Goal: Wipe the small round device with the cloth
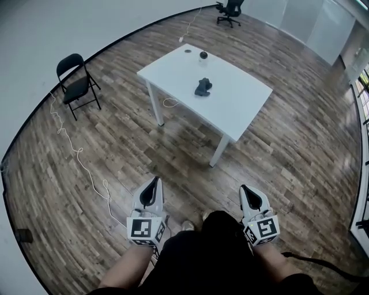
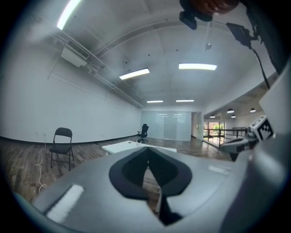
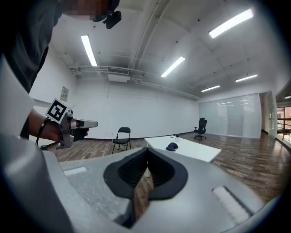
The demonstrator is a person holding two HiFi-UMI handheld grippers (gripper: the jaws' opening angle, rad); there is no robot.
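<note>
Far ahead stands a white table (image 1: 242,109). A dark crumpled cloth (image 1: 203,87) lies near its middle, and the small round device (image 1: 203,55) sits towards its far corner. The right gripper view shows the cloth (image 3: 172,146) and the device (image 3: 177,135) small on the table (image 3: 200,154). Both grippers are held close to the person's body, well short of the table. My left gripper (image 1: 153,185) is shut and holds nothing. So is my right gripper (image 1: 247,191). Each view along the jaws shows closed tips, on the left gripper (image 2: 148,150) and the right gripper (image 3: 147,152).
A black folding chair (image 1: 76,83) stands by the left wall, and an office chair (image 1: 229,11) at the far end. A white cable (image 1: 75,152) snakes over the wood floor between me and the wall. Glass panels line the right side.
</note>
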